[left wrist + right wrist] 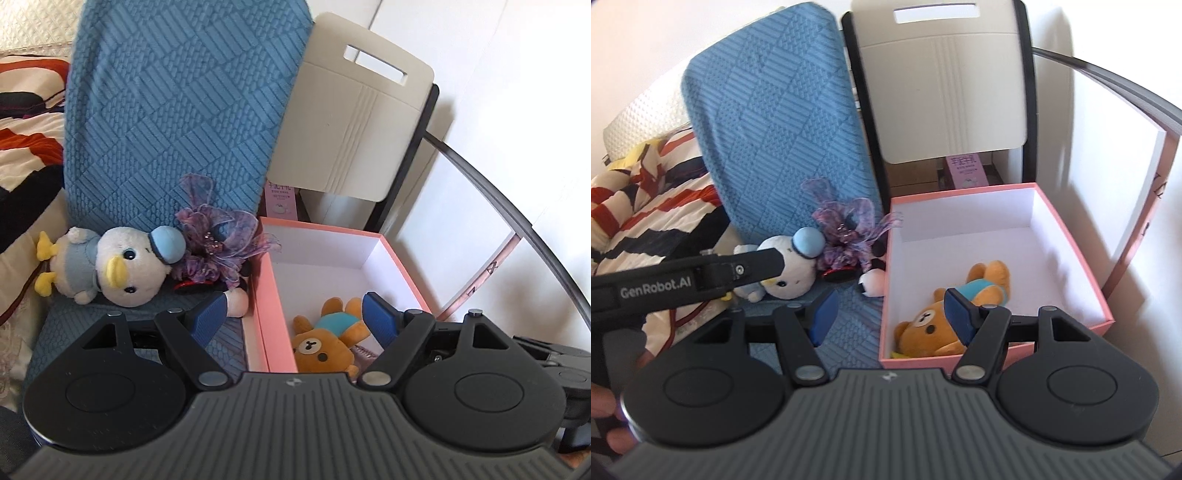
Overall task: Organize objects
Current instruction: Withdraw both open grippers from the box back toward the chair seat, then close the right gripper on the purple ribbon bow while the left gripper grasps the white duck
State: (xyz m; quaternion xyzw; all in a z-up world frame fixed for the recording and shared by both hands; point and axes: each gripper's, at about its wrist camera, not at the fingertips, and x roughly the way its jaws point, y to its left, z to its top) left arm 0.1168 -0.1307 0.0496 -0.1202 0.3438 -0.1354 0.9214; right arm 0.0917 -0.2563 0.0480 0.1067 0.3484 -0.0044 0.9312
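Observation:
A pink box (275,295) (1071,236) with a white inside stands beside a blue-covered seat. A brown bear plush (325,343) (931,328) in a teal shirt lies in the box. A white duck plush (122,266) (792,273) with a blue cap lies on the seat, next to a purple ribbon flower (221,243) (849,236) on a black, white and pink plush (236,299) (873,282). My left gripper (295,317) is open and empty above the box's near-left wall. My right gripper (890,314) is open and empty over the box's left wall. The left gripper's arm (683,282) crosses the right wrist view.
The blue textured cushion (177,110) (783,122) rises behind the toys. A beige chair back (354,122) (945,85) stands behind the box, with a small pink carton (280,201) (966,170) under it. A striped blanket (26,147) (646,214) lies to the left. A white wall is on the right.

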